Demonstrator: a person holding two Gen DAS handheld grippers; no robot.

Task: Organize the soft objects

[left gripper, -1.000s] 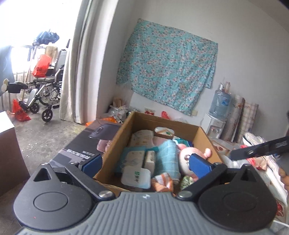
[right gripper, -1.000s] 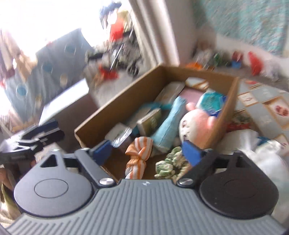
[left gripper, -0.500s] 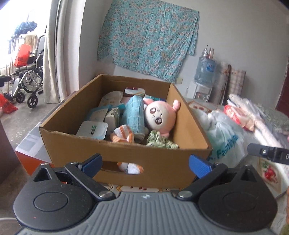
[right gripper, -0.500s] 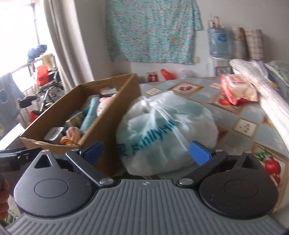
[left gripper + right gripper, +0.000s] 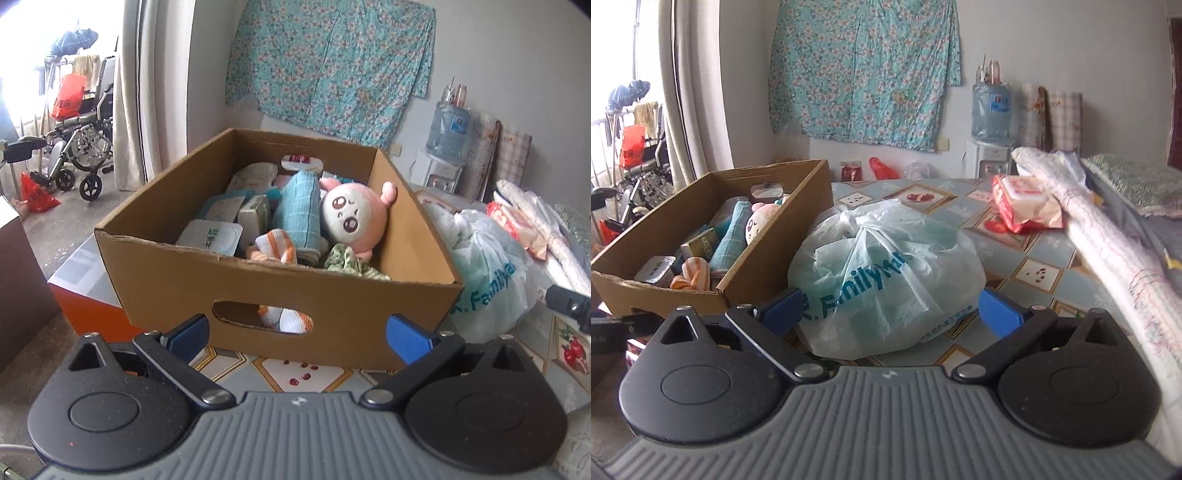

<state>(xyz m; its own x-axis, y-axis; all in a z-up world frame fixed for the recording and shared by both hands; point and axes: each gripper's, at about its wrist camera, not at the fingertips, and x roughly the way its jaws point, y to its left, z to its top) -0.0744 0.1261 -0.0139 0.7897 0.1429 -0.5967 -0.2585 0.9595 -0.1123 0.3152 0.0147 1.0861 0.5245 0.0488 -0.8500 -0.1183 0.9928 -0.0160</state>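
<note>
A cardboard box [image 5: 332, 314] on the patterned table holds a pink plush doll [image 5: 354, 216], a rolled blue towel [image 5: 301, 210], an orange-striped cloth [image 5: 275, 249], a green scrunchie [image 5: 345, 260] and several tissue packs [image 5: 210, 238]. My left gripper [image 5: 299, 334] is open and empty, just in front of the box's near wall. My right gripper [image 5: 890, 310] is open and empty, with a knotted white plastic bag [image 5: 886, 273] between its fingers' line of sight. The box also shows in the right wrist view [image 5: 775, 258], left of the bag.
The bag [image 5: 487, 277] lies right of the box. A red wipes pack [image 5: 1023, 203] and a rolled quilt [image 5: 1108, 240] lie at the table's right. A water dispenser [image 5: 991, 110] stands by the wall. A wheelchair [image 5: 81, 147] stands far left.
Both grippers pulled back and down from over the box to table level in front of it. The right gripper turned right and now faces the plastic bag. Both stayed open and empty.
</note>
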